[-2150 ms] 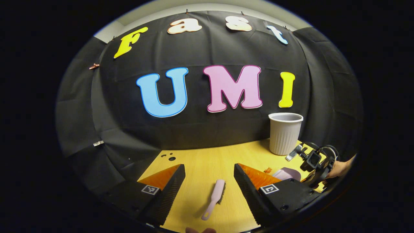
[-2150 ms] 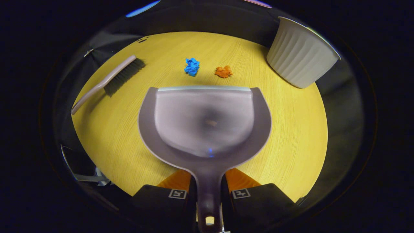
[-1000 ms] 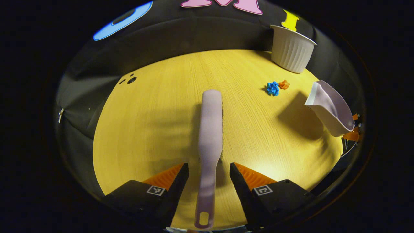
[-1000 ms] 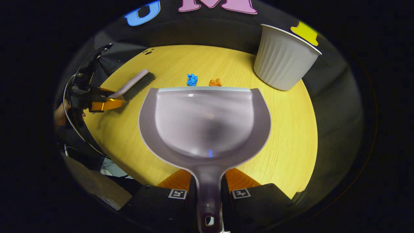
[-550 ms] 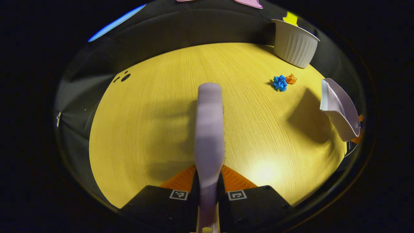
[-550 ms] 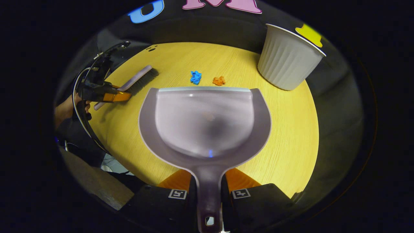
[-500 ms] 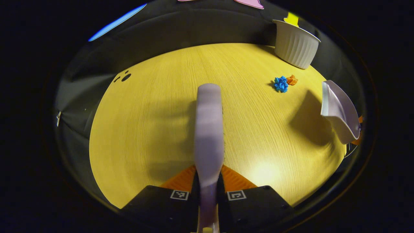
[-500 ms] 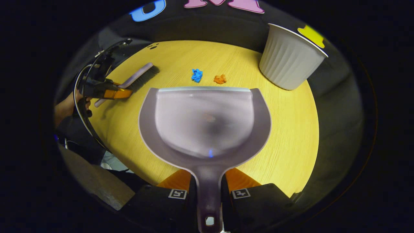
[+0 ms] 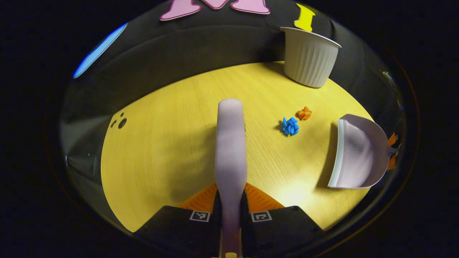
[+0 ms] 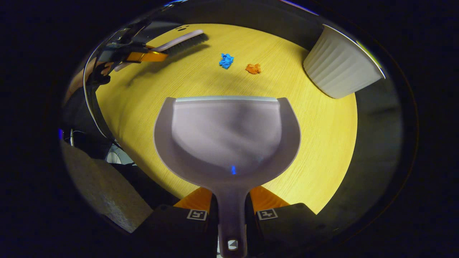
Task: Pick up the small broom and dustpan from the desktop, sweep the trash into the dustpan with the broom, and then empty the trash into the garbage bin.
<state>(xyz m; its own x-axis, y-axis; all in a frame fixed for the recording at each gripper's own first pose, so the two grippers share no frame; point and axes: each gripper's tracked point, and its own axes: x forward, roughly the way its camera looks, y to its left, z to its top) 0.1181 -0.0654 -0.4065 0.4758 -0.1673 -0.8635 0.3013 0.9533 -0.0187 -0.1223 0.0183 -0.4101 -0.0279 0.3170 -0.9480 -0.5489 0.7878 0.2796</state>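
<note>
Between the fingers of the left gripper (image 9: pixel 230 218), in the left gripper view, the broom (image 9: pixel 230 143) handle is clamped from both sides, its head reaching forward over the wooden desktop (image 9: pixel 161 143). A blue paper scrap (image 9: pixel 290 126) and an orange paper scrap (image 9: pixel 304 113) lie just apart, between broom and dustpan (image 9: pixel 353 154). The ribbed garbage bin (image 9: pixel 307 57) stands at the far edge.

Right gripper view: the right gripper (image 10: pixel 231 215) grips the dustpan handle, both fingers pressing it; the pan is above the desktop, both scraps beyond its lip.
</note>
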